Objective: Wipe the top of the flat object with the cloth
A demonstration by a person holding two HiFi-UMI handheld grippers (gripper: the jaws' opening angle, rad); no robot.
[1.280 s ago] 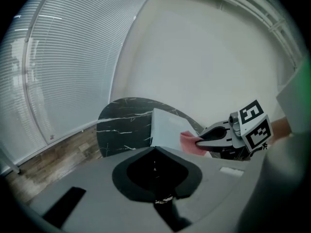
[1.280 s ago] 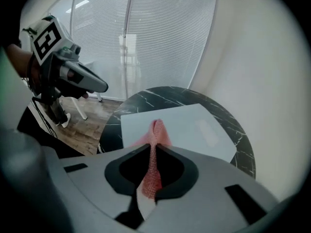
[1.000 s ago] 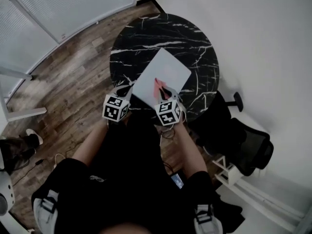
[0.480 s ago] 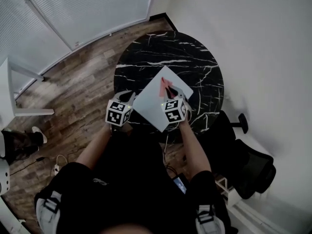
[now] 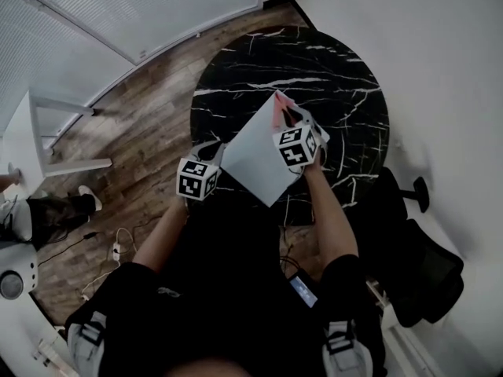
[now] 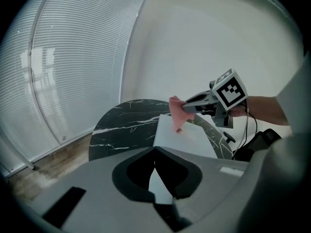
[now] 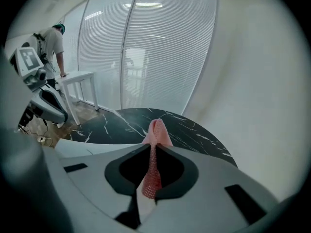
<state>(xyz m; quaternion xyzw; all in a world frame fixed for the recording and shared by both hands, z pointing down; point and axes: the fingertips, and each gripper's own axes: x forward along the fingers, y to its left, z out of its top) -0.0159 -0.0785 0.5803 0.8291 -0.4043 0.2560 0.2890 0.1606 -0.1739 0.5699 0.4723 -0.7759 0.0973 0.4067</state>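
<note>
A white flat board (image 5: 259,159) lies slantwise over the near part of the round black marble table (image 5: 338,69), its near corner past the table's edge. My left gripper (image 5: 212,151) is shut on the board's left edge; in the left gripper view the board (image 6: 187,135) runs out from between the jaws. My right gripper (image 5: 286,116) is shut on a pink cloth (image 5: 278,107), which touches the board's far corner. In the right gripper view the cloth (image 7: 154,144) stands pinched between the jaws. From the left gripper view the cloth (image 6: 177,113) hangs onto the board.
A black office chair (image 5: 424,265) stands to the right of the table. A white side table (image 5: 47,124) and a bystander's feet (image 5: 47,210) are at the left on the wood floor. Window blinds (image 5: 157,6) close the far side; a wall is at the right.
My right gripper has slid the pink cloth away from me along the board, from its middle to its far corner. The left gripper keeps its hold on the board.
</note>
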